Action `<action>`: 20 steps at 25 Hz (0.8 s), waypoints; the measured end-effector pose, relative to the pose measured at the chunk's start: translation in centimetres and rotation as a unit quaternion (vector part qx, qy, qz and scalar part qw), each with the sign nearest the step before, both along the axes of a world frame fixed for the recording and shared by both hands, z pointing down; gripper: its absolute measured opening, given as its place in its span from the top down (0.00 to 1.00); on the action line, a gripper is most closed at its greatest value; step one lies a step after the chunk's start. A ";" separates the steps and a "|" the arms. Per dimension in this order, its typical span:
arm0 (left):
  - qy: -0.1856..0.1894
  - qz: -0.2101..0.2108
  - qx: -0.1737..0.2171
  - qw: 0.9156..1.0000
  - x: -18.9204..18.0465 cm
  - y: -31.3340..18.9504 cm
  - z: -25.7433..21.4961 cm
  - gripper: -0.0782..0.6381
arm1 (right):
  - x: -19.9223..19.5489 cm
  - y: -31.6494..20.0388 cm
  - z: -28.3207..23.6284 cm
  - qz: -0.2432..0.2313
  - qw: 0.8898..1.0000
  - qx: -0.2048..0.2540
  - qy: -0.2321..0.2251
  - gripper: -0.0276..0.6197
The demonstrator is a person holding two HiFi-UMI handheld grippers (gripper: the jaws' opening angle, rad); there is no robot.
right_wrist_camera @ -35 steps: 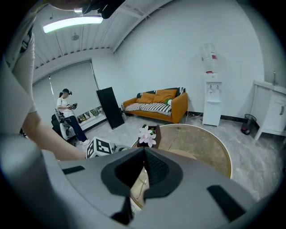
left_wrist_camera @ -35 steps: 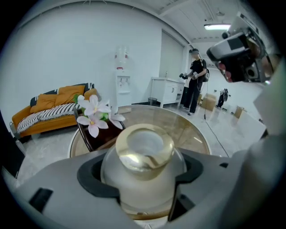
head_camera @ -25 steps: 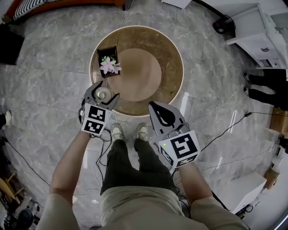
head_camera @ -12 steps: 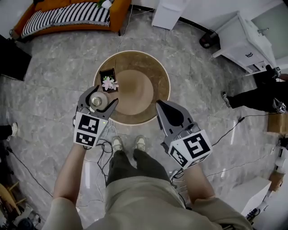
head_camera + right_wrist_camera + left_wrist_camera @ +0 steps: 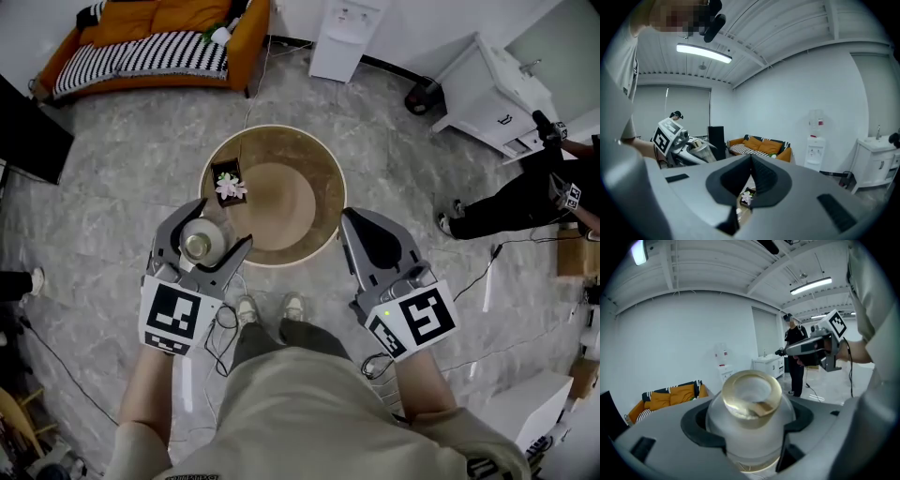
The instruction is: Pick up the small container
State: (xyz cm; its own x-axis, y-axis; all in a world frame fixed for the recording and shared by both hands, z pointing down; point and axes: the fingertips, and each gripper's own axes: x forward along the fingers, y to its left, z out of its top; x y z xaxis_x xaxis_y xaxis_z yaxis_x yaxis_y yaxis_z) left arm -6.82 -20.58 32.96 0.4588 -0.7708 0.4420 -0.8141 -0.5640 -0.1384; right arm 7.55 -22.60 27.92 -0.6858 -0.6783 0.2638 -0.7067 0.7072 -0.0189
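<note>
The small container (image 5: 200,246) is a frosted jar with a gold rim, held up off the round table (image 5: 323,183). My left gripper (image 5: 214,230) is shut on it, at the near left of the table. In the left gripper view the container (image 5: 751,401) fills the space between the jaws, mouth facing the camera, and my left gripper (image 5: 749,425) clasps its body. My right gripper (image 5: 364,230) is shut with nothing in it, at the table's near right edge. Its jaws meet in the right gripper view (image 5: 751,177).
A black box with a white flower (image 5: 228,185) stands on the table's left side. Beyond the table are an orange sofa (image 5: 159,37), a water dispenser (image 5: 342,37) and a white cabinet (image 5: 487,98). A person in black (image 5: 525,197) stands at the right. Cables lie by my feet.
The left gripper has lifted the container up and back from the table's left edge. Both grippers and the head have risen, so the table looks smaller and farther away.
</note>
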 end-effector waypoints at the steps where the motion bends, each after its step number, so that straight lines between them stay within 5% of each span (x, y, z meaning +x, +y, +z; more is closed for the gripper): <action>1: 0.003 0.003 0.001 1.000 0.4 0.7 -0.7 0.42 | 0.3 0.5 -0.2 0.001 1.000 0.001 0.004 0.96; 20: -0.029 -0.027 -0.045 0.998 -1.2 8.7 -0.6 0.42 | -2.2 7.2 -1.7 -0.062 0.997 0.003 0.038 0.96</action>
